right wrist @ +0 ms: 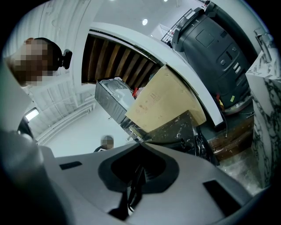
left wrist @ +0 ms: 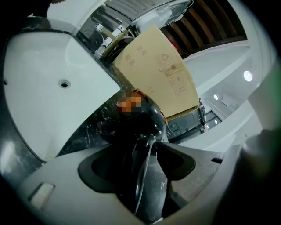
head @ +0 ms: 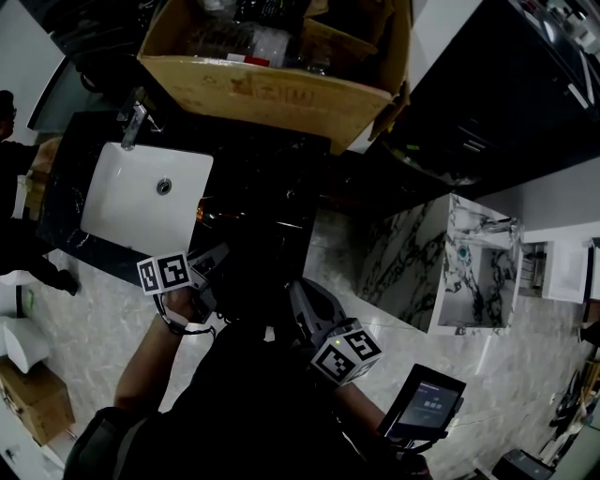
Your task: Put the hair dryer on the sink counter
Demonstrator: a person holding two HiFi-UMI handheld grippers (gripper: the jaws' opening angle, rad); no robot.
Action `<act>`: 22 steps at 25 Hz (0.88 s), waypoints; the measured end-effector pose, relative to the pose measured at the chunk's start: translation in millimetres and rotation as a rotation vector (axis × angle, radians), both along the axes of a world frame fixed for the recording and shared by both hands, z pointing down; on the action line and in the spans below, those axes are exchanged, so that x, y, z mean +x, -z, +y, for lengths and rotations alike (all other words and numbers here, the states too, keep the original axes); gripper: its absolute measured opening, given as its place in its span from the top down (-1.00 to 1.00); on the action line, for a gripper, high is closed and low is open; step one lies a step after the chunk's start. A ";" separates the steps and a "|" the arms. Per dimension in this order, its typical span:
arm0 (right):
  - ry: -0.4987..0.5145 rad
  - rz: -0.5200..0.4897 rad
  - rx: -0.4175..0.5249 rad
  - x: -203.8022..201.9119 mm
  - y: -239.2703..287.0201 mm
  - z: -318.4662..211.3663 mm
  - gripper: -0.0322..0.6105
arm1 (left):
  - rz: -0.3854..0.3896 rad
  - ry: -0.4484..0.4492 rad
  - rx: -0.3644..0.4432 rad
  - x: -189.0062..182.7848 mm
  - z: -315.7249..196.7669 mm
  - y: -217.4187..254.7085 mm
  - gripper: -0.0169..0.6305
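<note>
My left tool (left wrist: 142, 147) has its jaws apart, with the hair dryer (left wrist: 147, 118) between and just ahead of them, lying on the black marble table (left wrist: 94, 127). Placing looks done; next I should draw straight back without nudging it. The dryer is glossy black with a copper end. The white sink (left wrist: 52, 88) lies left of the tool. My right tool (right wrist: 139, 141) is closed, empty.

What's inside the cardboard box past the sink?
The open cardboard box holds clear plastic-wrapped packs and dark items too dim to name. Its front wall and the top layer hide whatever lies lower.
</note>
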State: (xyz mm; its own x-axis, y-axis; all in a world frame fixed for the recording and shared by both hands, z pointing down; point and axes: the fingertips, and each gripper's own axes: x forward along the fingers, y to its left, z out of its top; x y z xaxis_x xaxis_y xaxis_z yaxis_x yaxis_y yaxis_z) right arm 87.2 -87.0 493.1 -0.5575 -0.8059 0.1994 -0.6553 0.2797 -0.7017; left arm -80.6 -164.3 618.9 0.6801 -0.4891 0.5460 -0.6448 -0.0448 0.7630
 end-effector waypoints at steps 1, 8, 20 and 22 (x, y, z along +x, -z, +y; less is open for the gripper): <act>-0.001 0.001 0.001 0.0 0.2 0.0 0.91 | -0.003 0.010 0.009 -3.5 -1.4 3.0 0.14; -0.007 0.019 0.011 -1.3 8.3 -0.2 0.91 | -0.051 0.063 0.114 -29.0 -3.9 35.7 0.14; 0.011 0.050 0.068 -10.0 24.7 -3.4 0.91 | -0.274 0.038 0.455 -45.9 -3.0 112.4 0.14; 0.010 0.059 0.080 -12.2 29.2 -3.7 0.91 | -0.255 0.029 0.508 -40.3 0.4 127.6 0.14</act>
State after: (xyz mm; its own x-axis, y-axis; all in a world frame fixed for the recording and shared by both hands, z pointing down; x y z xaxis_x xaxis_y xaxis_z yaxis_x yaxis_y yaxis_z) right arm 74.9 -90.8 463.8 -0.5548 -0.8150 0.1675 -0.6916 0.3398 -0.6374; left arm -121.0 -163.9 491.3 0.5398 -0.7499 0.3826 -0.8123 -0.3445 0.4707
